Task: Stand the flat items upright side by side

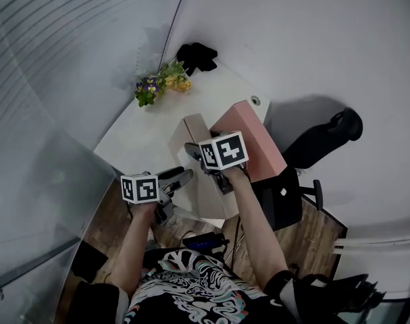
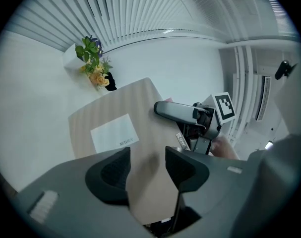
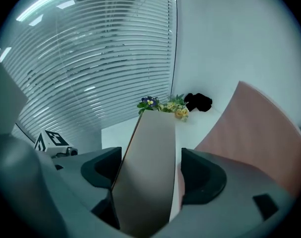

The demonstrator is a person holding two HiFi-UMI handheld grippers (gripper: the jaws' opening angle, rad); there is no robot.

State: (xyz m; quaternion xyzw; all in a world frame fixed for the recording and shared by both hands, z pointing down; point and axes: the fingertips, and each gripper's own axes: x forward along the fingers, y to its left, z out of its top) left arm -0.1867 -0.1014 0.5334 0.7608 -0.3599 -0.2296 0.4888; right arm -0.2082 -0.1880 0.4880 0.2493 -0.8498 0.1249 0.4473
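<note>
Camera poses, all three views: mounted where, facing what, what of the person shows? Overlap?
Head view: head-mounted, steeply down at the desk; forearms, left gripper, right gripper show.
Left gripper view: on left gripper, along jaws clamped on the tan box; right hand partly shows.
Right gripper view: on right gripper, along open jaws straddling the tan box's edge; no body.
Shared: flowers in all three.

body | person is wearing a black top (image 1: pixel 191 292) with white swirl print | left gripper (image 2: pixel 148 170) and right gripper (image 3: pixel 148 175) are dark grey, each bearing a black-and-white marker cube (image 1: pixel 223 150)
</note>
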